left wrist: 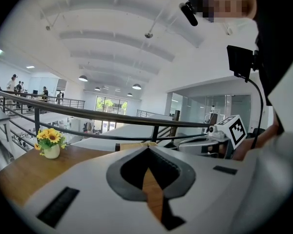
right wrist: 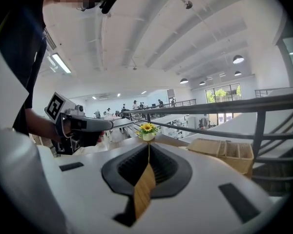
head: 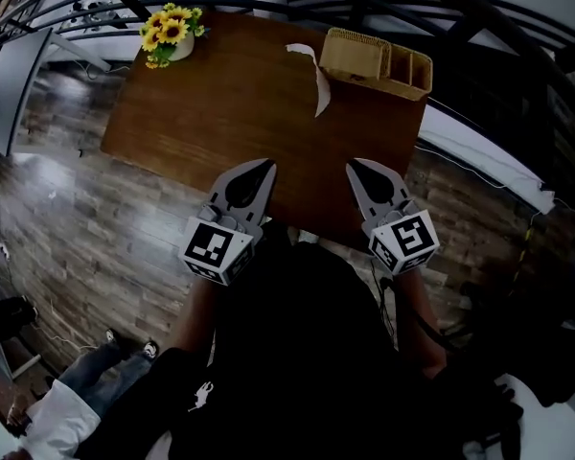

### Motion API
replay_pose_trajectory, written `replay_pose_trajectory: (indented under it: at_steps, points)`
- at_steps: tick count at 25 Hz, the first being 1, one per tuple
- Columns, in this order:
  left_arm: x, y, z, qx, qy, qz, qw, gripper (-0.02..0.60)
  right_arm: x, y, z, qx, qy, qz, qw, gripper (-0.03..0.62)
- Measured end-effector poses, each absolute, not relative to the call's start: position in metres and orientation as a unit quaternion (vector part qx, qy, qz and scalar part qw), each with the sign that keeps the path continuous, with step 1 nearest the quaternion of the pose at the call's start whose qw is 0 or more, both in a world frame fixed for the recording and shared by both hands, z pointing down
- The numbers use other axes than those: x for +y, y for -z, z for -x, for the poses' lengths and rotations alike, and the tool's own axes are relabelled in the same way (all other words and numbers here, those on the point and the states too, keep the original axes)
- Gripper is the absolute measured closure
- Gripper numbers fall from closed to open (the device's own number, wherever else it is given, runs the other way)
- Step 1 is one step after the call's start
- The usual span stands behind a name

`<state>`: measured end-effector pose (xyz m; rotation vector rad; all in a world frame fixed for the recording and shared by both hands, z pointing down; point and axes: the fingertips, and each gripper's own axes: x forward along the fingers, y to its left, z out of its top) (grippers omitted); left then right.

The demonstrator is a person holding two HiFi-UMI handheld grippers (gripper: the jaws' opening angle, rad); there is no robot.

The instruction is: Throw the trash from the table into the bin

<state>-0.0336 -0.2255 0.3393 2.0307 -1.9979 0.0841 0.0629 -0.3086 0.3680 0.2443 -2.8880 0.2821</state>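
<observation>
Table point(head: 220, 113) bears trash point(head: 322, 84) well beyond left claw point(head: 266, 165) and right claw point(head: 353, 166).

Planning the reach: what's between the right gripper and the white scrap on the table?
Head view: only bare table between the right gripper and the white scrap; the wicker basket sits aside.

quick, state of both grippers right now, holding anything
Left gripper: jaws closed, holding nothing.
Right gripper: jaws closed, holding nothing.

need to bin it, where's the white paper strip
Head view: the white paper strip lies on the brown wooden table's far right part, just left of the woven wicker basket.
</observation>
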Motion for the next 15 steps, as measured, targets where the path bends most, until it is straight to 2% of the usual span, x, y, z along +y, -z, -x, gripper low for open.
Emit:
replay_pose_trajectory:
  at_steps: [15]
  points:
    - [-0.283, -0.412, 0.05, -0.642, -0.061, -0.741, 0.189, 0.569, -0.328, -0.401, -0.057, -0.965, -0.131, -0.187, 0.131, 0.58]
